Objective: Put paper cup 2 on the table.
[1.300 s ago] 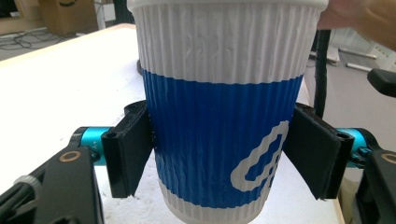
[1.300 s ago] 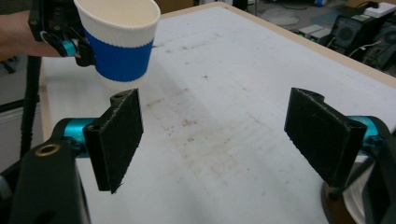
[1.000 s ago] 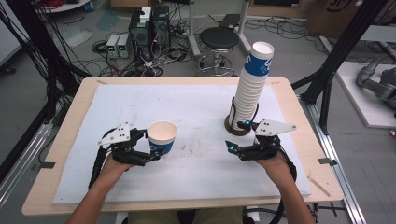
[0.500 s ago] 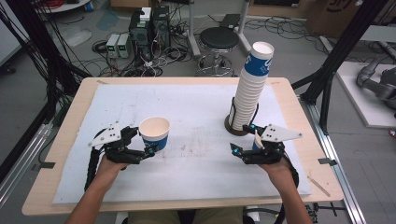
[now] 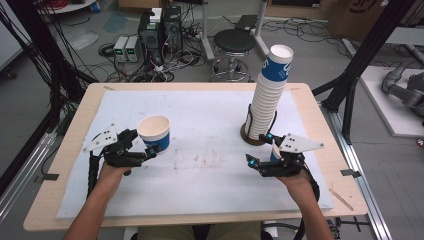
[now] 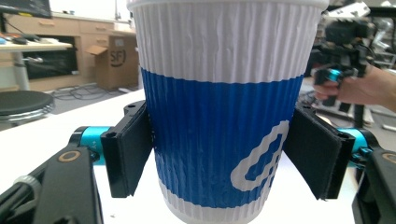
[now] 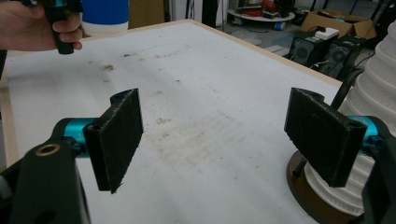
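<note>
A blue-and-white ribbed paper cup (image 5: 154, 132) stands upright at the left of the table. My left gripper (image 5: 144, 142) is shut on it. In the left gripper view both black pads (image 6: 128, 158) press the cup (image 6: 219, 116) at its lower blue band. A tall, leaning stack of the same cups (image 5: 267, 95) rises from a dark round base (image 5: 248, 137) at the right. My right gripper (image 5: 260, 148) hovers just in front of that base, open, with nothing between its jaws. In the right gripper view the right gripper (image 7: 215, 140) has the stack (image 7: 373, 93) behind its right jaw.
A white mat (image 5: 210, 115) covers the wooden table (image 5: 70, 165), faintly stained at its middle. In the right gripper view the person's other hand (image 7: 32, 25) with the cup (image 7: 105, 16) is at the far corner. A stool, computer boxes and cables sit on the floor beyond the table.
My left gripper has carried the cup to the left and a little farther from the person. The right gripper has stayed by the stack's base.
</note>
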The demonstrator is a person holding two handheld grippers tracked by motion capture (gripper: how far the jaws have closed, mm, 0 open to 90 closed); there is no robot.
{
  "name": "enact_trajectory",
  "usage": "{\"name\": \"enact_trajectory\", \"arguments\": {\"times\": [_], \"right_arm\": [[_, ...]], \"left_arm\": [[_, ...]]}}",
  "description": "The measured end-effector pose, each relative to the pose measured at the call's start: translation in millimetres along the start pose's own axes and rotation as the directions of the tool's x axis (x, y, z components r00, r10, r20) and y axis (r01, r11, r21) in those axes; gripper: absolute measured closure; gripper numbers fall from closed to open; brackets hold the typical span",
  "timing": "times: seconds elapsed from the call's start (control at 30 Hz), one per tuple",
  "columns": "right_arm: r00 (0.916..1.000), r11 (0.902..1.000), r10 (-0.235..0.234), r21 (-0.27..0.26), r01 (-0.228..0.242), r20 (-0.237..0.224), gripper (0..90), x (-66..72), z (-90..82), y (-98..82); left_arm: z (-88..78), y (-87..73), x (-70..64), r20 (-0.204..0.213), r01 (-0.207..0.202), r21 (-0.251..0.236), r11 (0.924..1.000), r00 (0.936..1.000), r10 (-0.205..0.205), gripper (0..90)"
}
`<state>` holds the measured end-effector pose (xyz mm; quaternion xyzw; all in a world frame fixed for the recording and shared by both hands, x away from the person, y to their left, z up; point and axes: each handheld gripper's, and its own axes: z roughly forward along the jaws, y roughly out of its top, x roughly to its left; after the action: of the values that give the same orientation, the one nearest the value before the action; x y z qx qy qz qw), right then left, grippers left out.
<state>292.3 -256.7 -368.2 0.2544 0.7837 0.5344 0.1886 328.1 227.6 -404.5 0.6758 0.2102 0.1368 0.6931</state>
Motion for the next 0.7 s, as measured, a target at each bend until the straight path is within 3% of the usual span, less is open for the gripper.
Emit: {"name": "enact_trajectory", "arguments": {"times": [0.17, 0.33, 0.57, 0.7], "right_arm": [[1.0000, 1.0000, 0.002, 0.004, -0.002, -0.007, 19.9, -0.4, 2.4, -1.0], [0.9999, 1.0000, -0.002, 0.008, 0.002, -0.015, 20.0, 2.3, 2.7, -1.0], [0.9998, 1.0000, 0.004, 0.007, -0.004, -0.018, 19.9, 2.3, 3.5, -1.5], [0.9998, 1.0000, 0.000, 0.004, 0.000, -0.022, 20.0, 2.8, 3.9, -1.4]], "left_arm": [[-1.1, 0.3, 17.3, -0.046, -0.010, -0.007, 0.9999, 0.9989, 0.010, 26.7], [0.9, -5.7, 32.0, -0.087, 0.012, -0.002, 0.9999, 0.9961, -0.012, 26.7], [7.1, -16.9, 44.0, -0.114, 0.041, 0.016, 0.9990, 0.9927, -0.039, 26.4], [10.7, -24.0, 50.0, -0.150, 0.047, 0.059, 0.9972, 0.9880, -0.037, 26.3]]}}
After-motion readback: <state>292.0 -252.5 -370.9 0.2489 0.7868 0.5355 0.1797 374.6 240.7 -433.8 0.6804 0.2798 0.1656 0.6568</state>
